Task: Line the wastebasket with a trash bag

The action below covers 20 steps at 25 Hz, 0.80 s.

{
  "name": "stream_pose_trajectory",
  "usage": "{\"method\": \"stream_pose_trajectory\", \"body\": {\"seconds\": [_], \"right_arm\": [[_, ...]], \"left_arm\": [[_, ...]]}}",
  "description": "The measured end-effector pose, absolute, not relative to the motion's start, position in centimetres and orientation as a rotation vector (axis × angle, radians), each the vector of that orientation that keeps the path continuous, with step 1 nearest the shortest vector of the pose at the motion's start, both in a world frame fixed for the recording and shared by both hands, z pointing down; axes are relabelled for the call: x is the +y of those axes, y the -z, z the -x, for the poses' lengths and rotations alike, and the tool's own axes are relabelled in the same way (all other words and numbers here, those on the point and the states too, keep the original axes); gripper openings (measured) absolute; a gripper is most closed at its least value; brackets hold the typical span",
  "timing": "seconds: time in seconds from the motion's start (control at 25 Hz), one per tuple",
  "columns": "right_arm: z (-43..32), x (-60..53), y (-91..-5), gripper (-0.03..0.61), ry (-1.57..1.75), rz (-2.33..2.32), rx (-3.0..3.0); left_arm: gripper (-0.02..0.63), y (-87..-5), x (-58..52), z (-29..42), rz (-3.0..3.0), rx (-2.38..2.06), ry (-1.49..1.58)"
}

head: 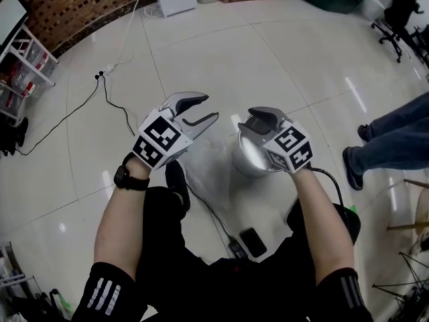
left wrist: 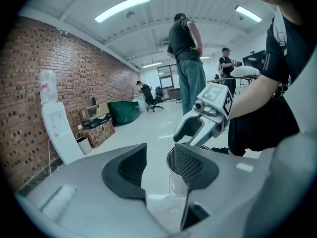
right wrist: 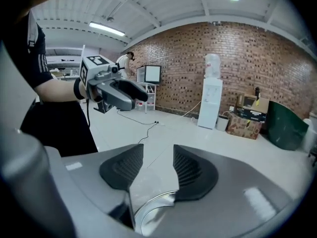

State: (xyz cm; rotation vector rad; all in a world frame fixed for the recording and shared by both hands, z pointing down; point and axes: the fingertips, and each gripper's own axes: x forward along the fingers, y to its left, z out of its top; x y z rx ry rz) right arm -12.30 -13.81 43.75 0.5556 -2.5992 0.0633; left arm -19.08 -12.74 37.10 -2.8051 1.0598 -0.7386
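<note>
A shiny metal wastebasket (head: 251,158) stands upright on the white tiled floor in front of my knees. A thin translucent trash bag (head: 208,163) hangs loosely at its left side, below my left gripper (head: 209,107), whose jaws are open with nothing between the pads. My right gripper (head: 247,119) hovers just over the basket's rim, also open. In the left gripper view the jaws (left wrist: 161,155) frame the basket's rim (left wrist: 171,168), with bag film (left wrist: 166,202) beneath and the right gripper (left wrist: 190,128) beyond. The right gripper view shows its jaws (right wrist: 158,157) apart above the rim (right wrist: 153,205) and film (right wrist: 148,180).
A black phone (head: 253,241) and a cable lie on the floor near my feet. A person's legs (head: 395,136) stand at the right. A wire shelf (head: 23,66) sits at the far left; a water dispenser (right wrist: 210,98) and boxes line the brick wall.
</note>
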Motion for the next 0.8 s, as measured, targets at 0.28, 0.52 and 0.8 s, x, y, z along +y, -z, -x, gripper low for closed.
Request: {"method": "stream_pose_trajectory", "body": {"seconds": [0.28, 0.52, 0.8], "right_arm": [[18.7, -13.0, -49.3, 0.215, -0.088, -0.421, -2.537], [23.6, -11.7, -54.3, 0.222, -0.147, -0.374, -2.470], [27.4, -12.0, -60.2, 0.239, -0.116, -0.380, -2.350]], "left_arm": [[0.176, -36.6, -12.6, 22.1, 2.810, 1.133, 0.719], [0.184, -36.8, -12.2, 23.2, 2.831, 1.144, 0.734], [0.190, -38.1, -12.4, 25.8, 2.840, 1.237, 0.797]]}}
